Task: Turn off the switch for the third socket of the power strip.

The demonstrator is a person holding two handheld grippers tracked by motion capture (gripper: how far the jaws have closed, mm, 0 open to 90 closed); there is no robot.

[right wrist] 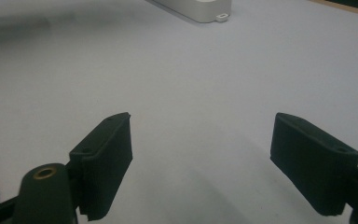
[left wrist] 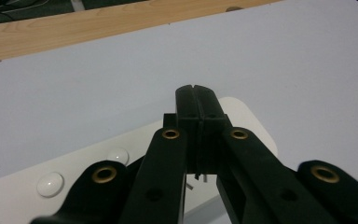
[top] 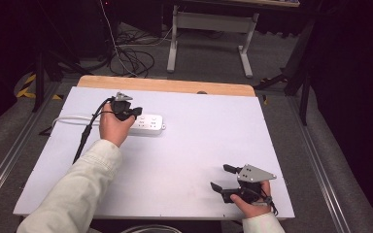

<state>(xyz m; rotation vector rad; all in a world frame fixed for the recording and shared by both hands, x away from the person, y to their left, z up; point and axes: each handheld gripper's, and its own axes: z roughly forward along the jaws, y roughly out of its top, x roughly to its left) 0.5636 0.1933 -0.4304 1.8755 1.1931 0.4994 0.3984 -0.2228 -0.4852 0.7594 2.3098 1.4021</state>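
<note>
A white power strip [top: 145, 124] lies flat on the white table top [top: 189, 145], toward the far left part of it, with its long side running left to right. Its white cord [top: 73, 118] leaves the left end and curves toward the table's left edge. In the left gripper view the strip [left wrist: 121, 154] sits right under the jaws, its rounded end reaching just past their tips, and two round raised buttons [left wrist: 50, 184] show on its top face to the left of the jaws.

The left gripper [top: 125, 111] hangs over the left half of the strip, held in the person's left hand [top: 115, 127]. Its jaws are pressed together, pad against pad, with nothing between them [left wrist: 197, 100]. Whether the tips touch the strip cannot be told. A black cable [top: 85, 136] trails from this gripper back toward the near left.

The right gripper [top: 223, 177] is well apart from the strip, near the front right corner of the table, held low in the right hand [top: 252, 199]. Its jaws stand wide apart over bare table [right wrist: 200, 135], holding nothing. From that gripper, the end of the strip [right wrist: 200, 9] shows far ahead.

Beyond the table's wooden far edge [top: 165, 85] lies grey floor with loose cables [top: 131, 58] and the legs of another table [top: 209, 34].
</note>
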